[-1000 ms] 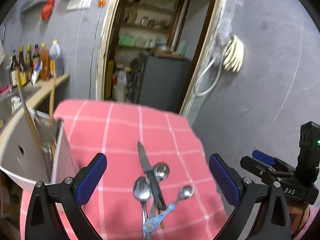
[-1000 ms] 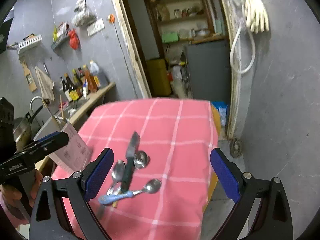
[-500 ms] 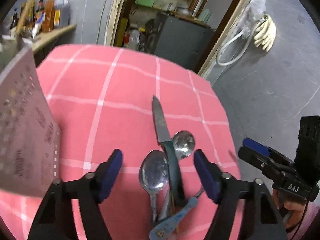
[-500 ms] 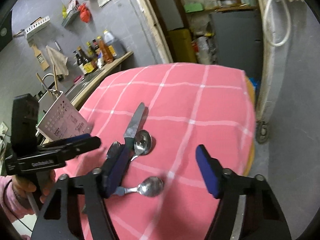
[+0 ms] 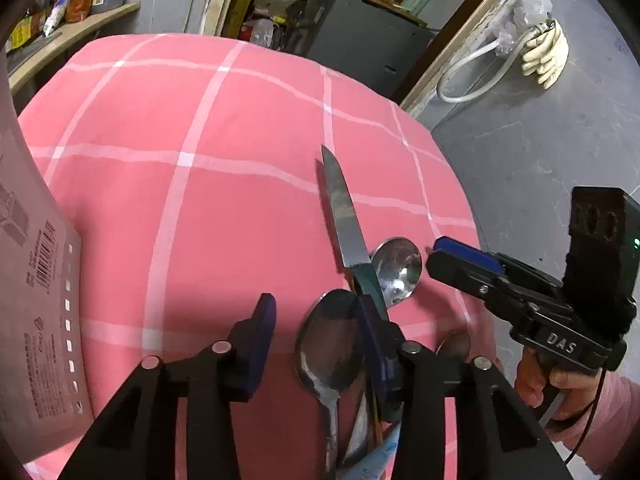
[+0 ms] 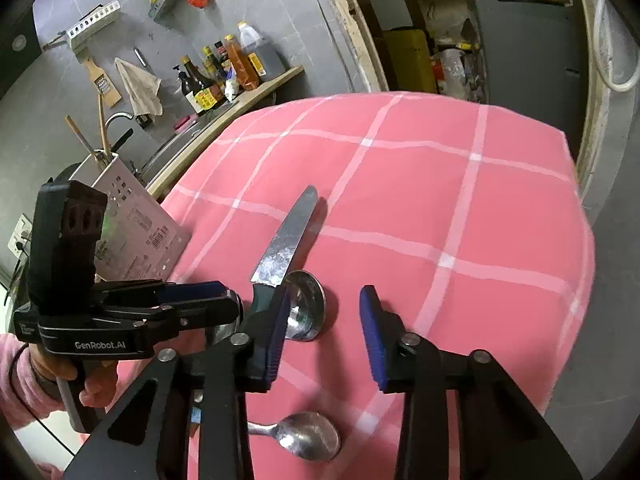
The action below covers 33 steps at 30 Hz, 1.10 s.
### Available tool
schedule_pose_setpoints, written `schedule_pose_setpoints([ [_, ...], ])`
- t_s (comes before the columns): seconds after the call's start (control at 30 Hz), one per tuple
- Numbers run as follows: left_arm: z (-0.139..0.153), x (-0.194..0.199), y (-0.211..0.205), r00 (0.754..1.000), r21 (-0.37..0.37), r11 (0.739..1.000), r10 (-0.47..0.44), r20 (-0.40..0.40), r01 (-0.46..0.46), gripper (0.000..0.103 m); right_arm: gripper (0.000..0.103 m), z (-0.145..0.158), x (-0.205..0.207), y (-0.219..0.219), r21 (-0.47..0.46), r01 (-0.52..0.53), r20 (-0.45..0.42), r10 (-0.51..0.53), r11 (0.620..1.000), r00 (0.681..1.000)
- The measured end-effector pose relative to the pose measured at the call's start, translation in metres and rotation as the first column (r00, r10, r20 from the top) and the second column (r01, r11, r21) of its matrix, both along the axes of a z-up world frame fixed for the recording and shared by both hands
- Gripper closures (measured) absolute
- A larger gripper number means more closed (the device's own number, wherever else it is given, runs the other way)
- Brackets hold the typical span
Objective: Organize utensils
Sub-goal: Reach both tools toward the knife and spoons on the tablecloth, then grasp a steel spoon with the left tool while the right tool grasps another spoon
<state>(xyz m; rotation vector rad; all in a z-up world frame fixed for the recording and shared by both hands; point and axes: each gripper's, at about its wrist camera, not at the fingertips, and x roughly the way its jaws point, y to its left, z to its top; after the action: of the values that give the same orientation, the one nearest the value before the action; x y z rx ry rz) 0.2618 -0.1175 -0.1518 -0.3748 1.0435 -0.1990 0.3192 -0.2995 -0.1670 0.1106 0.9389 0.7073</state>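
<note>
A pile of utensils lies on the pink checked tablecloth point(image 5: 200, 208): a green-handled knife point(image 5: 344, 216), a large spoon point(image 5: 330, 344), a second spoon point(image 5: 398, 268) and a small blue-handled spoon point(image 6: 308, 436). My left gripper point(image 5: 318, 344) hangs low over the pile, its jaws closing. The large spoon's bowl lies between its fingers, and the pads are not pressing on it. My right gripper point(image 6: 324, 336) is also closing. Its left finger point(image 6: 276, 332) is over the knife handle beside the second spoon point(image 6: 306, 304), and only cloth lies between the pads. A white perforated utensil holder point(image 5: 32, 320) stands at the left.
The table's right edge drops to a grey floor point(image 5: 520, 152). Sauce bottles point(image 6: 224, 72) line a counter by a sink tap point(image 6: 116, 118). Chopsticks point(image 6: 86, 140) stick up from the holder point(image 6: 132, 220). A dark cabinet point(image 5: 360, 40) fills the doorway, and gloves point(image 5: 546, 54) hang on the wall.
Both grippers have come down and forward onto the utensil pile, tilting further downward. Their jaws have narrowed from wide open to partly closed.
</note>
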Motion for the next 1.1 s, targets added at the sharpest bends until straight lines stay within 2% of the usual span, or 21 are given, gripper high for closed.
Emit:
schedule_pose_setpoints([
  [0.2,-0.003,0.003,0.004,1.000,-0.045,0.999,-0.008,-0.019,0.007,0.082,0.082,-0.006,0.003,0.005,0.009,-0.023,-0.021,0.023,1.000,1.000],
  [0.3,-0.004,0.003,0.002,0.999,-0.051,0.998,-0.029,-0.021,0.028,0.085,0.093,-0.009,0.003,0.008,0.011,-0.027,-0.030,0.027,1.000,0.999],
  [0.37,-0.003,0.003,0.002,0.999,-0.059,0.998,-0.034,-0.020,0.033,0.091,0.099,-0.009,0.003,0.006,0.009,-0.011,-0.033,0.011,1.000,0.999],
  [0.67,0.010,-0.007,0.002,0.999,-0.029,0.998,-0.047,0.005,0.047,0.100,0.100,0.000,-0.006,-0.007,0.020,0.033,-0.013,-0.032,0.999,0.999],
  [0.93,0.019,-0.024,-0.001,0.998,-0.024,0.998,-0.066,0.016,0.066,0.100,0.100,0.011,-0.022,-0.028,0.016,0.093,-0.017,-0.093,0.996,0.996],
  [1.1,0.020,-0.037,-0.002,0.998,0.006,0.998,-0.055,0.003,0.055,0.101,0.100,0.009,-0.032,-0.043,0.007,0.136,-0.038,-0.136,0.991,0.990],
])
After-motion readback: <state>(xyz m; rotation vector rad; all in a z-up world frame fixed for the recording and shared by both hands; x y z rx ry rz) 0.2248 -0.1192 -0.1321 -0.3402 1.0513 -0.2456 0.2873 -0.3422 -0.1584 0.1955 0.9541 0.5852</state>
